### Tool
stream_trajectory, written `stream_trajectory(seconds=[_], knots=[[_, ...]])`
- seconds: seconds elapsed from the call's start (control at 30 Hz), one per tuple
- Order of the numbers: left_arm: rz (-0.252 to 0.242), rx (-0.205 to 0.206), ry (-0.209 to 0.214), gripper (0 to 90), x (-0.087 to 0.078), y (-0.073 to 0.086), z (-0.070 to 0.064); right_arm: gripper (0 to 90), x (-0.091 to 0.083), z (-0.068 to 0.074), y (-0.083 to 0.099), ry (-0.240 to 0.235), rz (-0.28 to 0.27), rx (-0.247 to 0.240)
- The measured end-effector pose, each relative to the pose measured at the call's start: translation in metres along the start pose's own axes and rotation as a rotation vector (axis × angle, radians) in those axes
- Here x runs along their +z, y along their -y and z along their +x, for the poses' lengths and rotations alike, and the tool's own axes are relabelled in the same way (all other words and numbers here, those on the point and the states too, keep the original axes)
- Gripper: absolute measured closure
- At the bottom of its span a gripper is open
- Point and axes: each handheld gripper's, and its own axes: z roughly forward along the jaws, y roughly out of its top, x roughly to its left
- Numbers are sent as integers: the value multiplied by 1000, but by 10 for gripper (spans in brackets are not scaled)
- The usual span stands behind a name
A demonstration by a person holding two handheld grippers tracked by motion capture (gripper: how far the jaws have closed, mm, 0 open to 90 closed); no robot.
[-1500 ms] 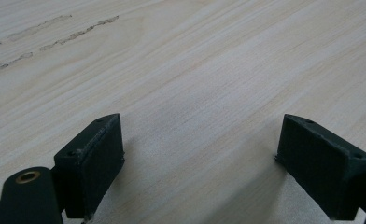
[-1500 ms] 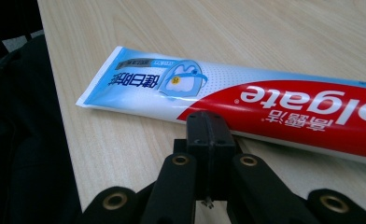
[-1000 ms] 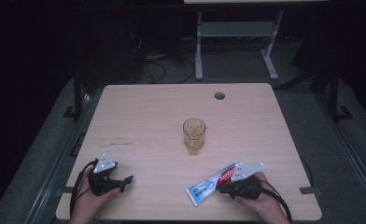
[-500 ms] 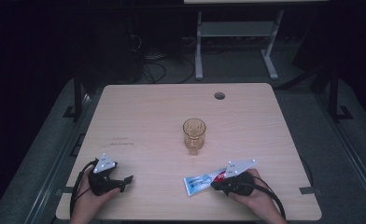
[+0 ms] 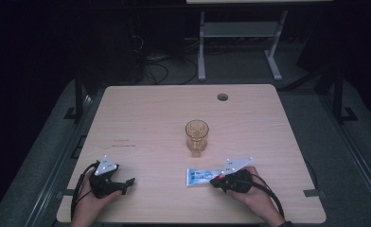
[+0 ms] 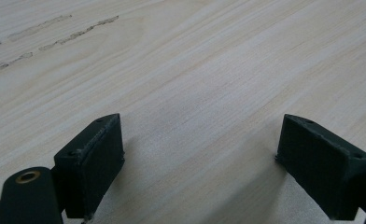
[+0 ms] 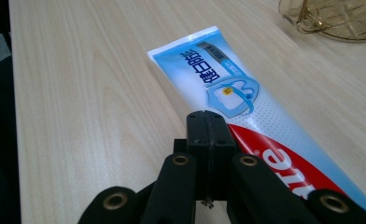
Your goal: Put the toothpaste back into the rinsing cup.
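Pale, fine-grained wooden table point(image 5: 145, 118) in a dark room. The right gripper point(image 7: 210, 122) has its 2 black jaws pressed together, just beside a flat glossy blue, white and red toothpaste tube point(image 7: 237, 98) with unreadable blue characters, lying near an amber faceted glass point(image 5: 196, 137). The left gripper point(image 6: 200, 154) rests spread over bare wood.

High view overlooks table point(image 5: 145, 118); gripper views skim its wood.

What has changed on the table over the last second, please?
The right gripper swung the toothpaste tube from a slant to lie level, nearer the table's front edge. The left gripper, jaws open, and the glass stayed put.
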Motion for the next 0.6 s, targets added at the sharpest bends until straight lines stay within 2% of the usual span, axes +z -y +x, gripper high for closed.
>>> stream_trajectory(seconds=[0.43, 0.6], knots=[[-1, -1, 0, 135, 0, 0, 0, 900, 4, -8, -8, 46, 5, 12], [0, 0, 0, 135, 0, 0, 0, 900, 0, -8, -8, 33, -14, 15]])
